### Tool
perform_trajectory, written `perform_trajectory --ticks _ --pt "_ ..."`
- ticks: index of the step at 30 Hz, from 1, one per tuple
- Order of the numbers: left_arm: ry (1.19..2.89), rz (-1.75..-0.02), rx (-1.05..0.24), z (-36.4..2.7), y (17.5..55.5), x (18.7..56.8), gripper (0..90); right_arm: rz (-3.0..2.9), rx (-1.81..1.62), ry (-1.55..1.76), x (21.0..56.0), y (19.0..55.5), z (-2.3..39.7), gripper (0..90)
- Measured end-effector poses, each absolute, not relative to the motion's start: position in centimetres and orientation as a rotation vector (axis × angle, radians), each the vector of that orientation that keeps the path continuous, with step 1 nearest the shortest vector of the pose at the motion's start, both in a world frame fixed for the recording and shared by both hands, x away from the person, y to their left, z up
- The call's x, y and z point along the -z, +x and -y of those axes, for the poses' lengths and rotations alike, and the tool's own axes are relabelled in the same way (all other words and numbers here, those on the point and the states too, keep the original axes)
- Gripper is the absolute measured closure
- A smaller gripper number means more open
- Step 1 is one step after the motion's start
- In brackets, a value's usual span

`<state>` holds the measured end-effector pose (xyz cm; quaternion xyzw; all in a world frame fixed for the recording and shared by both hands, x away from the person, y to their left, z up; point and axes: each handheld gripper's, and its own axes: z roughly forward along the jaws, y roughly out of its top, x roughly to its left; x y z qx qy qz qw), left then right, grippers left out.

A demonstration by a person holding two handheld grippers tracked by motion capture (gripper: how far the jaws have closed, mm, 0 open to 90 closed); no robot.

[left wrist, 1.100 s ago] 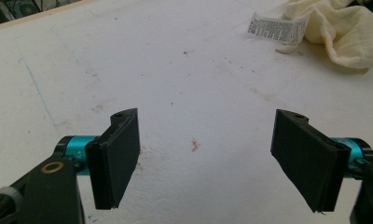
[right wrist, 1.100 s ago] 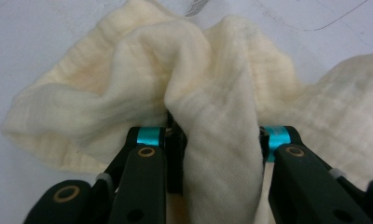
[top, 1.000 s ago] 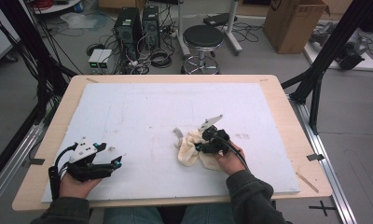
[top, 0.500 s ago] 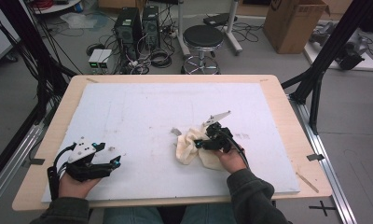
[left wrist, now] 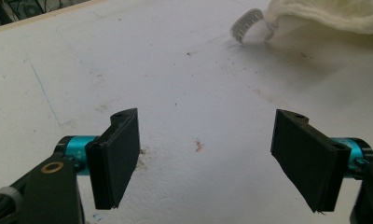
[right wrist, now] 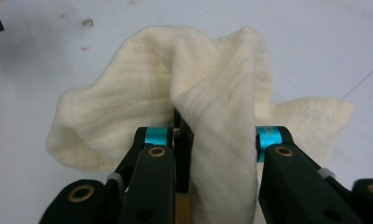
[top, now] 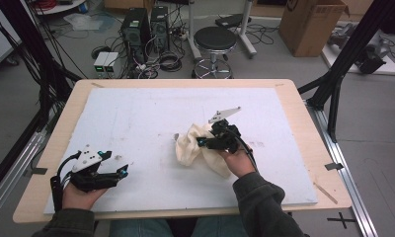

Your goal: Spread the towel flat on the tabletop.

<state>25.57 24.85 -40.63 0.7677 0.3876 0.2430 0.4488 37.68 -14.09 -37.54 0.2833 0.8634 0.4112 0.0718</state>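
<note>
Right gripper view: right gripper clamps cream cloth btwn jaws; left gripper open, cloth ahead.

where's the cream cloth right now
In the high view the cream cloth lies right of the white mat's centre, a fold pinched in the right gripper.

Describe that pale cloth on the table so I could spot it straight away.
On the white mat covering the wooden table, look right of centre, by the person's right hand. The cloth is a crumpled cream bundle, one fold pinched in the right gripper. It is the mat's one soft thing.
</note>
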Motion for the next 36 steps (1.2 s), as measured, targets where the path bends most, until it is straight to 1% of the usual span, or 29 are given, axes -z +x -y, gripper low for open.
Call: perform_trajectory --ticks 26,32,34,35,36 --pt "1.896 -0.955 -0.601 -24.9 25.7 40.6 24.3 -2.495 -1.355 0.781 32.5 39.7 8.5 75.1" --pt "1.892 -0.959 -0.597 -25.0 25.7 40.6 24.2 -2.523 -1.315 0.817 33.6 40.5 7.2 74.9" --pt "1.894 -0.958 -0.6 -25.0 25.7 40.6 24.2 -2.57 -1.261 0.846 35.0 40.8 6.5 74.5" --pt "1.895 -0.957 -0.602 -25.0 25.8 40.6 24.2 -2.57 -1.261 0.846 35.0 40.8 6.5 74.5" --pt "1.895 -0.957 -0.604 -25.1 25.8 40.6 24.3 -2.595 -1.23 0.865 36.1 41.0 6.2 74.3"
